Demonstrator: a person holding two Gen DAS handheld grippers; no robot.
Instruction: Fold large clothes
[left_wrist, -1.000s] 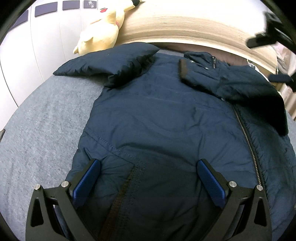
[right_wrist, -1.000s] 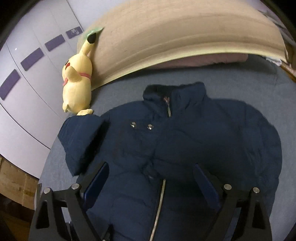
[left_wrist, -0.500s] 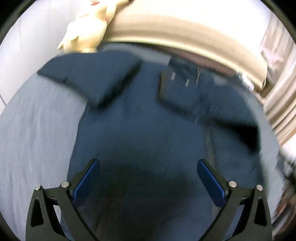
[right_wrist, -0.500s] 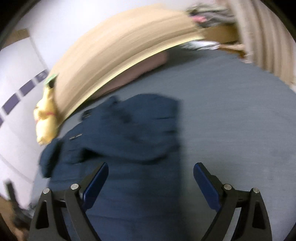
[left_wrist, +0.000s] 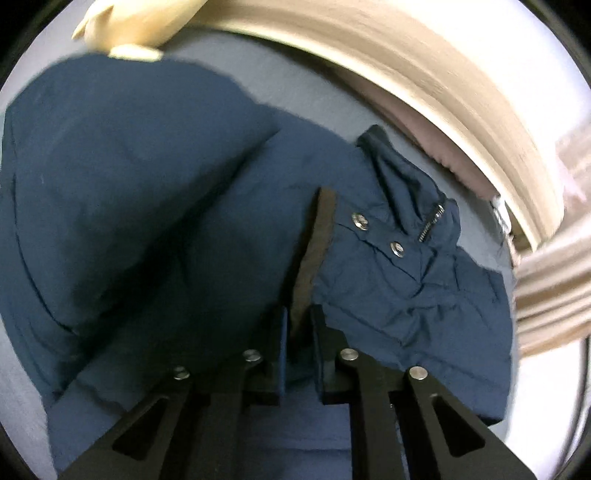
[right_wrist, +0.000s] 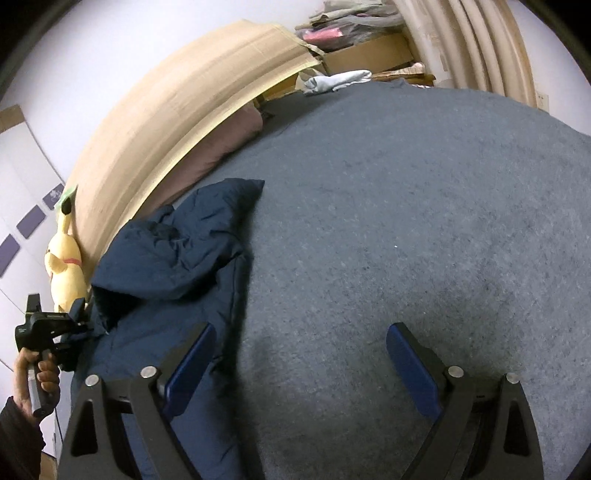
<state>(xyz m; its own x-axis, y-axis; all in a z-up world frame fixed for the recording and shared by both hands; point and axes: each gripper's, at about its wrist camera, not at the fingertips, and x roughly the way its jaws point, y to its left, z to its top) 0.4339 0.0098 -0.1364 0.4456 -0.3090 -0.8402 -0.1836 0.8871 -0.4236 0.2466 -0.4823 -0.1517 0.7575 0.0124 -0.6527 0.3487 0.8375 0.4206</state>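
A navy padded jacket (left_wrist: 155, 206) lies on the grey bed cover, collar and snaps (left_wrist: 395, 247) toward the headboard. My left gripper (left_wrist: 298, 332) is shut on the jacket's brown-edged front placket (left_wrist: 314, 258), which runs up from between the fingers. In the right wrist view the jacket (right_wrist: 173, 258) lies bunched at the left, and the left gripper (right_wrist: 55, 325) shows at its far-left edge in a hand. My right gripper (right_wrist: 299, 354) is open and empty above the bare cover, its left finger (right_wrist: 188, 365) over the jacket's right edge.
A yellow plush toy (right_wrist: 64, 266) leans by the wooden headboard (right_wrist: 192, 92), also at the top left of the left wrist view (left_wrist: 140, 22). A brown pillow (right_wrist: 225, 136) lies under the headboard. Grey bed cover (right_wrist: 424, 221) spreads to the right. Boxes and clothes (right_wrist: 340, 79) stand behind.
My left gripper moved up the jacket toward the collar and shut on the front placket. My right gripper swung right, off the jacket, and stays open.
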